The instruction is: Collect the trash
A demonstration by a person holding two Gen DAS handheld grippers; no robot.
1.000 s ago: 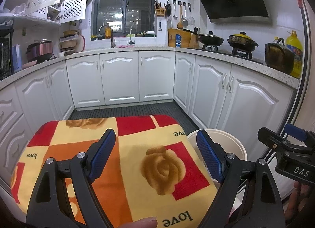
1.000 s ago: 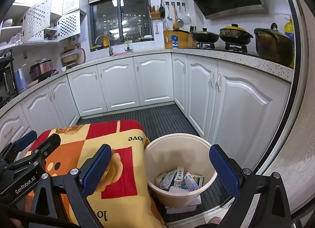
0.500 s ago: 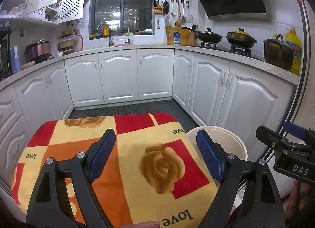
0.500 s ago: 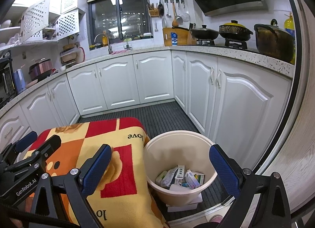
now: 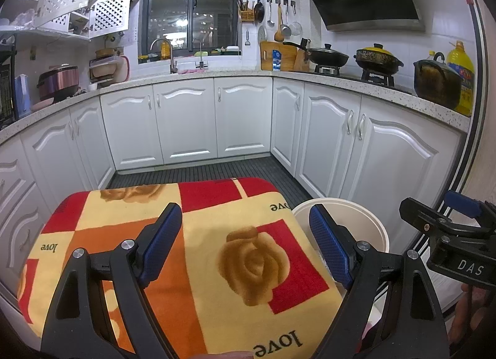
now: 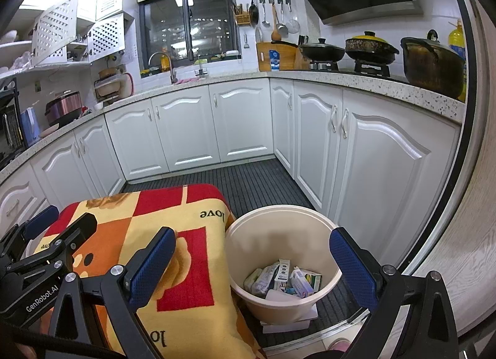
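Observation:
A cream trash bin (image 6: 282, 235) stands on the dark floor to the right of a table draped in a red, orange and yellow "love" cloth (image 5: 217, 253). Several small cartons and wrappers (image 6: 283, 278) lie in the bin's bottom. My left gripper (image 5: 245, 241) is open and empty above the cloth. My right gripper (image 6: 252, 266) is open and empty, hovering above the bin's near rim. The bin's rim (image 5: 350, 207) shows at the right in the left wrist view. No loose trash shows on the cloth.
White kitchen cabinets (image 6: 241, 123) wrap around the floor on the left, back and right. The counter holds pots (image 5: 376, 58), an oil bottle (image 5: 462, 70) and a rice cooker (image 5: 57, 81). A flat white item (image 6: 288, 320) lies under the bin.
Both views have shifted only slightly, with the bin sitting a little nearer in the right wrist view. Both grippers stay open and empty.

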